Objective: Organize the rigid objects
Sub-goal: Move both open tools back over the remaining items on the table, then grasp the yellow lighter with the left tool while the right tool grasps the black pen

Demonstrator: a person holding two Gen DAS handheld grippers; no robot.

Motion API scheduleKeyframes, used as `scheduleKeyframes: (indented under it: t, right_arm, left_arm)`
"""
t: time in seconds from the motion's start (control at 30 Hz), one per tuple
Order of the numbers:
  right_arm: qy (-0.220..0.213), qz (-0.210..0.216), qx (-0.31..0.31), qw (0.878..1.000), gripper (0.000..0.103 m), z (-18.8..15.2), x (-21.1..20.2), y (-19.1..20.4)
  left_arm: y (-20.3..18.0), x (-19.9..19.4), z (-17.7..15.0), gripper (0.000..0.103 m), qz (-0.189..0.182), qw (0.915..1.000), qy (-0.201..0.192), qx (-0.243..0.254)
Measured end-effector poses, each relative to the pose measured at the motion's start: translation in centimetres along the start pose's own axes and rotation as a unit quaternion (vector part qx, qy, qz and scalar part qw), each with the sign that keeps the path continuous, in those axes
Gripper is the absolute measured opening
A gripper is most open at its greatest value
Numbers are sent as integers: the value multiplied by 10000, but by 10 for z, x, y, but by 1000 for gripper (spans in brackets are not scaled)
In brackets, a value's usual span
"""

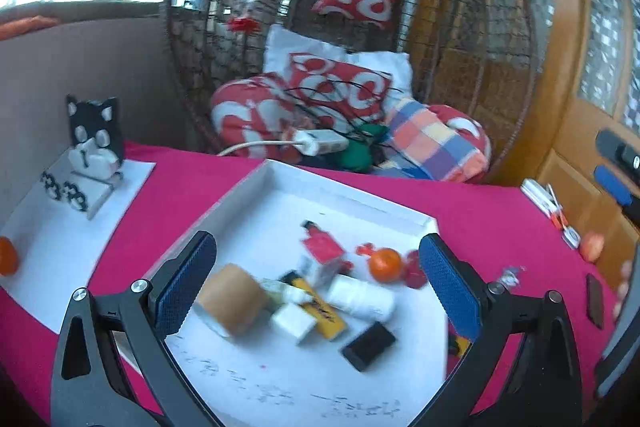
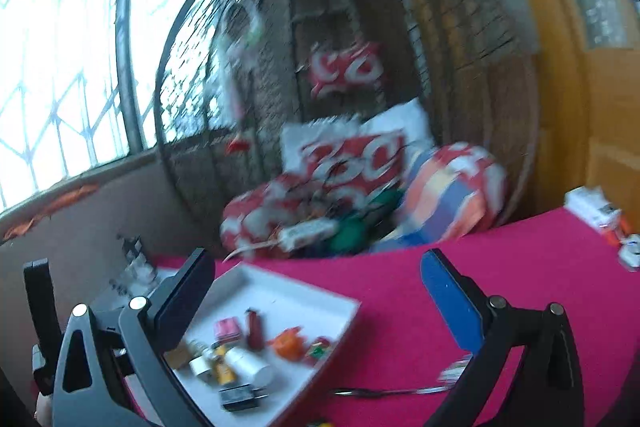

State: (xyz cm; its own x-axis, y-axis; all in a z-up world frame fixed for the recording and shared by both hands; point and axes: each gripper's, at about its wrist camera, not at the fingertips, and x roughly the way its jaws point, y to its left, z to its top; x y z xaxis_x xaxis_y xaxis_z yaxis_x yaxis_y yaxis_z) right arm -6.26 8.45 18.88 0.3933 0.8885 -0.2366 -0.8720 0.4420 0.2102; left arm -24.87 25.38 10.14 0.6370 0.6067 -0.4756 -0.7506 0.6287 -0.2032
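A white tray [image 1: 256, 183] on the pink table holds several rigid objects: a tan tape roll [image 1: 232, 297], a white cylinder [image 1: 362, 297], a yellow tube [image 1: 320, 309], a black box [image 1: 368, 345], a red-and-white box [image 1: 324, 253], an orange [image 1: 385, 264]. My left gripper [image 1: 316, 291] is open and empty, above the tray. My right gripper [image 2: 320, 307] is open and empty, above the tray's right edge [image 2: 348, 319]. The same objects show blurred in the right wrist view. A thin metal tool [image 2: 384, 391] lies on the cloth beside the tray.
A cat figurine [image 1: 94, 143] stands on a white sheet at the left with an orange [image 1: 7, 255]. Small packets [image 1: 550, 207], a fruit [image 1: 592, 246] and a dark bar [image 1: 595, 301] lie on the right. A wicker chair with cushions [image 1: 340, 99] stands behind the table.
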Motion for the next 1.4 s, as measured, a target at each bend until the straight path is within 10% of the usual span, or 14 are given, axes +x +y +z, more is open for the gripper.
scheduleKeyframes:
  t: [0.3, 0.5, 0.63, 1.03, 1.27, 1.4]
  right_arm:
    - [196, -697, 523, 9960, 103, -19, -21, -78]
    - [410, -879, 1067, 9895, 103, -39, -30, -120]
    - [370, -899, 1328, 9864, 103, -42, -41, -138]
    - [459, -882, 1903, 9767, 103, -61, -57, -179]
    - [466, -756, 2367, 9675, 103, -68, -61, -194]
    - [475, -701, 2252, 9706, 103, -66, -63, -190]
  left_arm:
    - [-79, 14, -24, 102, -1134, 9867, 753, 884]
    - [-157, 35, -53, 102, -2623, 9337, 1677, 1768]
    - [-193, 67, -73, 102, -2666, 9125, 2215, 2175]
    - [-204, 106, -102, 102, -1881, 8936, 3071, 2680]
    - [-198, 55, -120, 102, -2638, 8683, 3559, 2233]
    - [-193, 36, -111, 102, -2506, 8822, 3222, 2346]
